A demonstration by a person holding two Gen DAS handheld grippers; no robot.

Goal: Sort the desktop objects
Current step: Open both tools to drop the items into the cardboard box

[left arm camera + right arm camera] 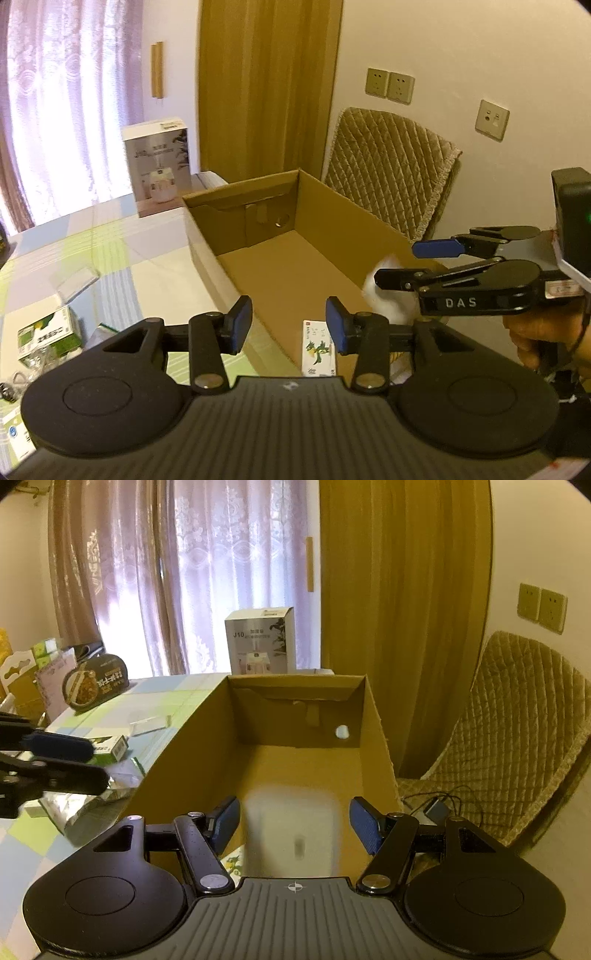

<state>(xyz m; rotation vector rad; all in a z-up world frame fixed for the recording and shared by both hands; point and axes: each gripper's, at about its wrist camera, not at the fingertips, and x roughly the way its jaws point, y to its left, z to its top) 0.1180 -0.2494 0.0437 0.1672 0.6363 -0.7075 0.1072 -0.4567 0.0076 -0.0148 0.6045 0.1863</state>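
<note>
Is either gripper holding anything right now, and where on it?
Nothing is held. The left gripper is open and empty; the right gripper is open, with a blurred white object between its fingers over the cardboard box.

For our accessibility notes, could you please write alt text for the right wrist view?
The right gripper hangs open over a cardboard box, with a blurred white object between its jaws, seemingly dropping in. The box sits on a checked tablecloth strewn with small packages, and the left gripper is at the left edge.
</note>
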